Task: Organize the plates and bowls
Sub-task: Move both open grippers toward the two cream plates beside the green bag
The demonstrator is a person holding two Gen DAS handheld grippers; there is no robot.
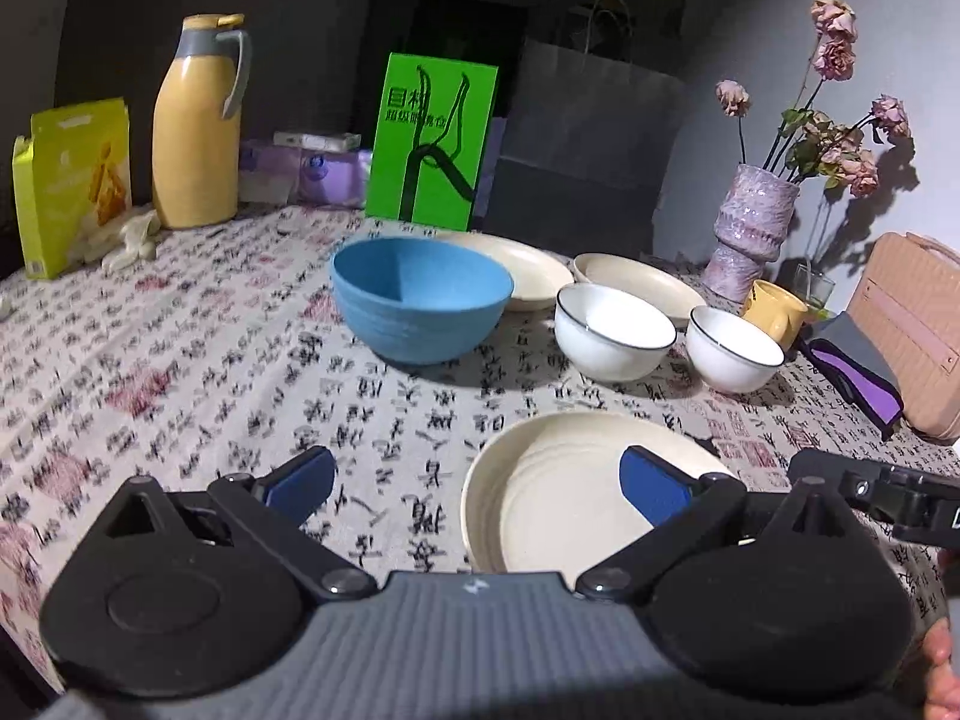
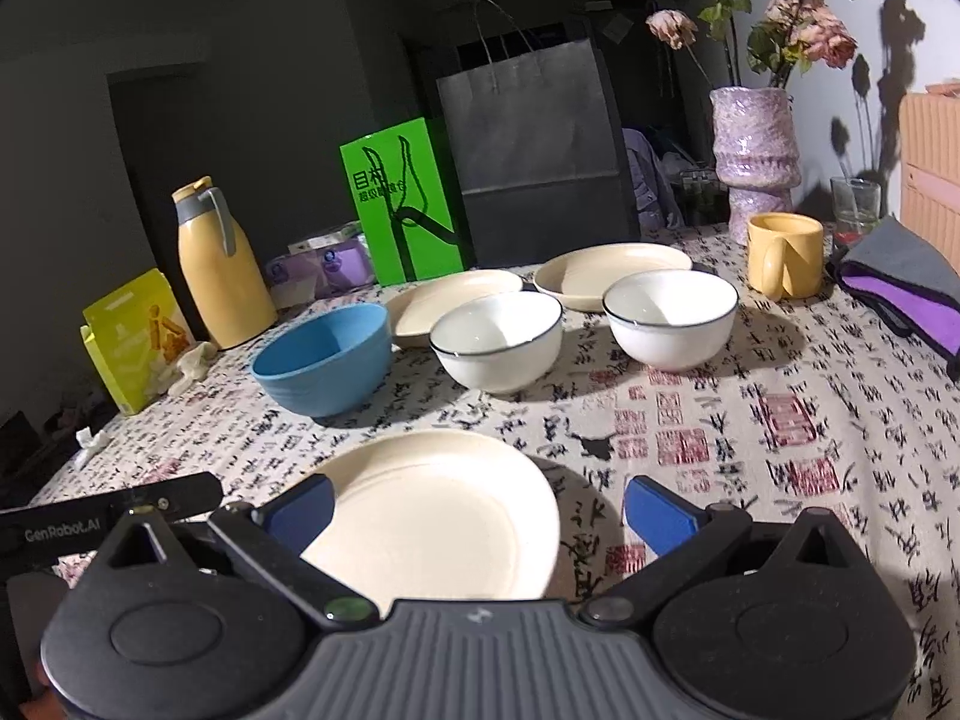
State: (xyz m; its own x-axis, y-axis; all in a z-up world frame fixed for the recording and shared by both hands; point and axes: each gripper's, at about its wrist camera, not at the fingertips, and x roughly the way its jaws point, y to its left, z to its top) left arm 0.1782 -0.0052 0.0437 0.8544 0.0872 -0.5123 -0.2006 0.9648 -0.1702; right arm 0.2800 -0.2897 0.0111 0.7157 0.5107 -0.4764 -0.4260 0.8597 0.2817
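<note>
— Plates and bowls: where do yours sit on the calligraphy-print tablecloth point(image 2: 780, 420)?

— Your nearest cream plate point(image 2: 438, 516) lies right before both grippers, at about 1 o'clock from your left gripper point(image 1: 480, 483) and 11 o'clock from your right gripper point(image 2: 477, 510). Beyond it, in the right wrist view, you have the blue bowl point(image 2: 324, 360) at 10 o'clock, one black-rimmed white bowl point(image 2: 498, 339) at 12 and a second white bowl point(image 2: 671, 318) at 1 o'clock. Two more cream plates point(image 2: 450, 303) point(image 2: 606, 273) lie side by side behind the bowls.

— And your jaws?

— Both pairs stand wide apart, holding nothing. Your left gripper's right blue pad point(image 1: 651, 486) overlaps the near plate's rim in view; I cannot tell whether it touches.

— What else is around you?

— A yellow thermos jug point(image 1: 195, 120) at 10 o'clock, a green bag point(image 1: 432, 138) and dark paper bag point(image 1: 585, 144) at 12, and a purple vase point(image 1: 753, 222) and yellow mug point(image 1: 774, 309) at 2 o'clock.
</note>
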